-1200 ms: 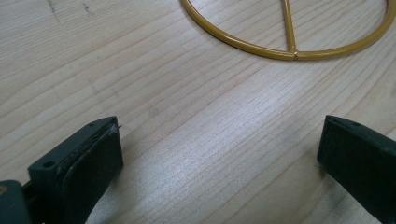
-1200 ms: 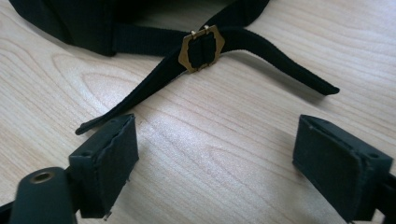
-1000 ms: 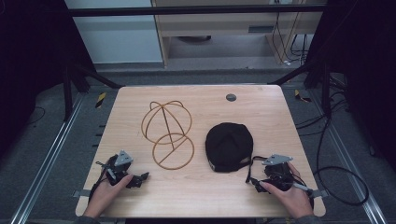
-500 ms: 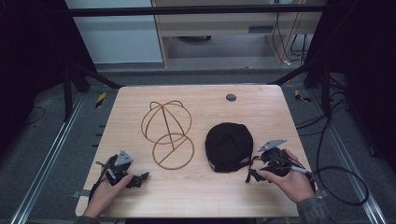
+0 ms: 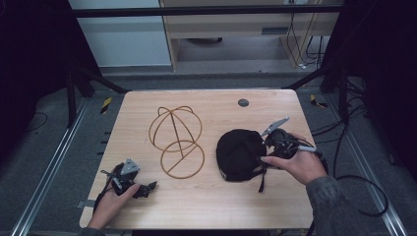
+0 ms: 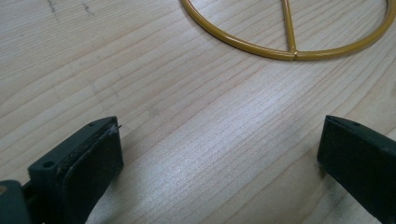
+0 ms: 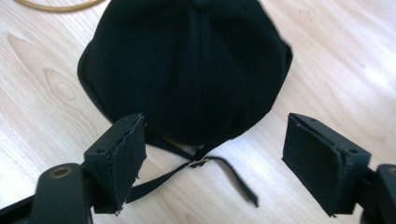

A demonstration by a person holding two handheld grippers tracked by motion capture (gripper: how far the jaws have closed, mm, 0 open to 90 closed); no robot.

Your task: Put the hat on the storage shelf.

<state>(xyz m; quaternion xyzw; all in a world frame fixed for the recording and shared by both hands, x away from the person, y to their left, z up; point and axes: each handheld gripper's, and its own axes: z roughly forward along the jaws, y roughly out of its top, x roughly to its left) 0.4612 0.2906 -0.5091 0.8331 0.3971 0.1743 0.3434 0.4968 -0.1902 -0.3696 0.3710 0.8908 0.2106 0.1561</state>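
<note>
Now | black cap [image 7: 187, 70] on table, just ahead of right gripper [image 7: 215, 163] | jaws wide, just been closing, nothing gripped

Light wood bench [image 5: 211, 206], rounded corners, grain running across. On it: gold wire hat frame [image 5: 177, 140] left of centre, its dome toward the far edge and flat ring w/ crossbar toward the near edge. Black cap [image 5: 238, 155] right of centre, near the frame but apart, strap [image 7: 205, 170] trailing loose on the wood. Small dark round disc [image 5: 243, 103] near far edge.
</note>
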